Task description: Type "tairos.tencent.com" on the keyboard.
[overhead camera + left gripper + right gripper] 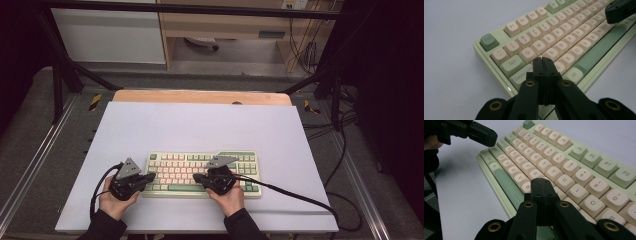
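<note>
High view: keyboard [202, 174] flat at near-middle of surface [200, 125], left gripper [150, 177] and right gripper [196, 177] both with jaws closed, empty, tips poised over keys like fingers for pressing.

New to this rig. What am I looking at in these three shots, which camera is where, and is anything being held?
There is no robot arm here: a person holds a handheld two-jaw black gripper in each hand. The high view looks down from above the person's side; the left gripper is at the left, the right gripper beside it. The other two pictures come from cameras riding on each gripper, looking along its own jaws: the left gripper view and the right gripper view.

On the pale lavender table mat lies a pale green keyboard with cream keys. Both grippers have their jaws shut, with nothing between them. The left one points near the Caps Lock key, the right one at the keys beside the green space bar. Nothing is held.
</note>
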